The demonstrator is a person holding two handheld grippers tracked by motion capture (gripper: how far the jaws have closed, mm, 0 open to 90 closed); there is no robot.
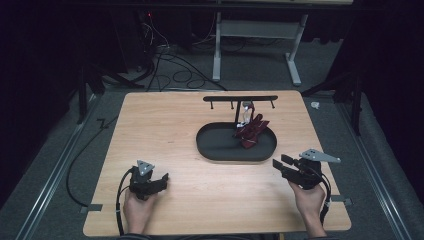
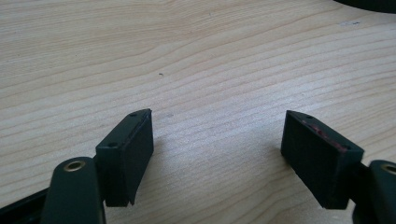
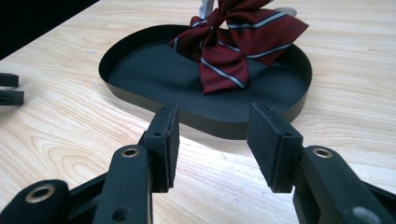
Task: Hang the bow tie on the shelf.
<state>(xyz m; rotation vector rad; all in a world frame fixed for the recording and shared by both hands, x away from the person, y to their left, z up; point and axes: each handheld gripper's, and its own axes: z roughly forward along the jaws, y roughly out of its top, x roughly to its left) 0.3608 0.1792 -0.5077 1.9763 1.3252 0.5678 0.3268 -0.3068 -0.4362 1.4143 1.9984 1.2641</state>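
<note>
Evidently the dark red striped bow tie (image 3: 233, 42) is the piece to handle: it lies in the black oval tray (image 1: 210, 147), toward the tray's 2 o'clock, against the foot of the hook stand (image 1: 239, 100). It looks light, soft and floppy; the knotted middle seems the surest hold. Its strap and the pale thing behind it are hard to make out. At 4 o'clock the right gripper (image 3: 212, 140) hangs empty, jaws apart; at 8 o'clock the left gripper (image 2: 217, 154) gapes wider over bare table (image 2: 187, 60).
</note>
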